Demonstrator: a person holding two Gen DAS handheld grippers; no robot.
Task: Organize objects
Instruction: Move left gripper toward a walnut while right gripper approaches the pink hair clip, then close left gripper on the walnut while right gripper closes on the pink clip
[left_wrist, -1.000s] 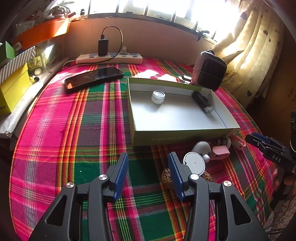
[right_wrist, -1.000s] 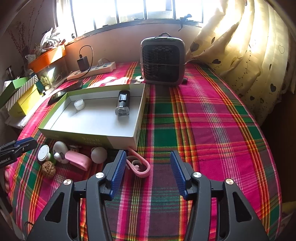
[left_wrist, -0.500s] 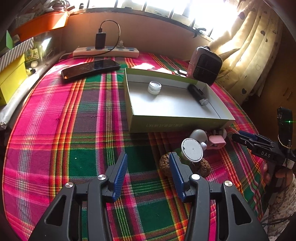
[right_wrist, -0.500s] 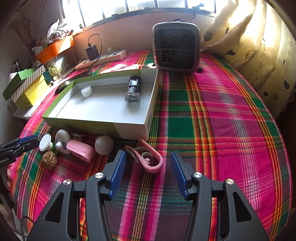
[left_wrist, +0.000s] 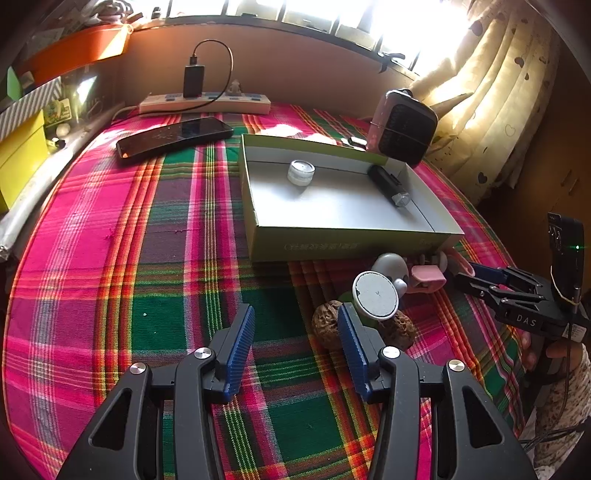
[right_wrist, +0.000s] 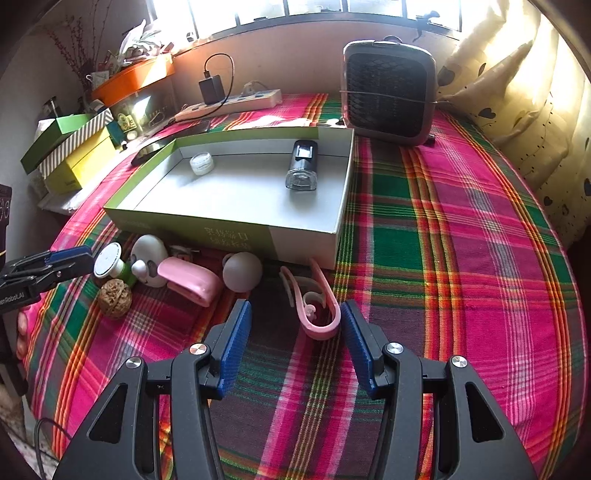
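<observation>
While both grippers hang tilted down over the plaid tablecloth (right_wrist: 461, 229), the scene reads so:

Tray box: a shallow open box (right_wrist: 306, 242), green outside and pale grey inside, printed characters on its near wall; it lies on the cloth ahead of both grippers.
Inside the box: a small clear round jar (right_wrist: 201, 163) near the far left corner, and a dark cylindrical device with a clear end (right_wrist: 302, 166) by the right wall, lying flat, long axis running front to back, clear end toward the cameras.
Pink clip: a pale pink U-shaped clip (right_wrist: 314, 306) flat on the cloth just before the box's near right corner; closed bend toward the right gripper, two arms reaching up toward the box.
Loose row by the box's near wall: a grey ball (right_wrist: 242, 271), a pink oblong case (right_wrist: 190, 280) lying slantwise, a white figurine (right_wrist: 149, 258), a white-capped green bottle (right_wrist: 109, 260) tipped with its cap facing left, and a walnut (right_wrist: 115, 297).
Right gripper (right_wrist: 295, 325): jaws parted about halfway, holding nothing; the clip's bend sits between the blue pads without touching them.
Left gripper (left_wrist: 295, 328): jaws parted wide and empty, only cloth between them; two walnuts lie just beside the right pad (left_wrist: 347, 332).
Background: a small fan heater (right_wrist: 388, 88), a power strip (left_wrist: 205, 103) and a phone (left_wrist: 173, 134).
</observation>
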